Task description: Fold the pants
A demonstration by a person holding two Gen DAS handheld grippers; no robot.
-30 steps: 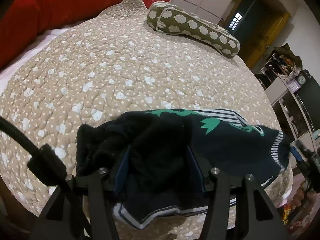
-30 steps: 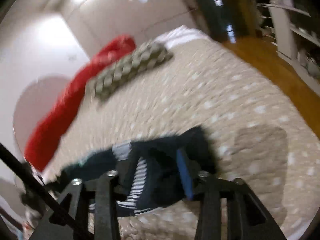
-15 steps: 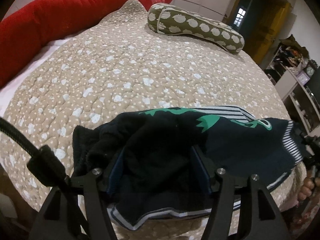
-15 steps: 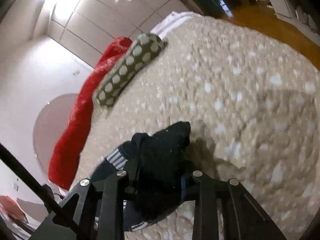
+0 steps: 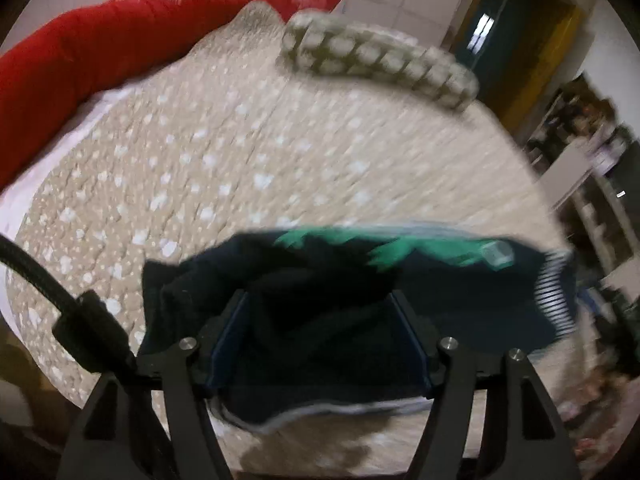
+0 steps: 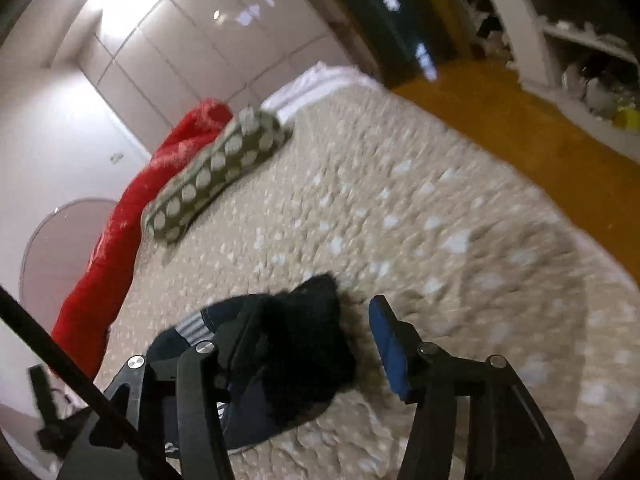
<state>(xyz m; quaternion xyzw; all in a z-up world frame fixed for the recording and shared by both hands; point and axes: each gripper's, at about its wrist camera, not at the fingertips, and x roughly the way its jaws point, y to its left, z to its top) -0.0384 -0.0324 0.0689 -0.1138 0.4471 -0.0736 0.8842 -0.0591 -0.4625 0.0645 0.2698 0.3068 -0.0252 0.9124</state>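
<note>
Dark navy pants (image 5: 460, 300) with a green print and a striped cuff lie bunched on the beige quilted bed (image 5: 240, 152). My left gripper (image 5: 318, 300) is wide open with the dark cloth lying between its fingers. In the right wrist view the pants (image 6: 296, 344) lie as a dark folded heap at the bed's near edge. My right gripper (image 6: 310, 308) is open; its left finger touches the heap, and its blue-padded right finger (image 6: 386, 336) stands clear over the quilt.
A red bolster (image 5: 100, 48) runs along the far left of the bed. A green pillow with pale dots (image 5: 380, 60) lies at the far end. Orange floor (image 6: 520, 128) and white shelves (image 6: 580, 40) lie beyond the bed's right side.
Both grippers have opened and let go of the pants. The right gripper's jaws, shut on the cloth half a second ago, now stand apart. Both views are blurred by motion.
</note>
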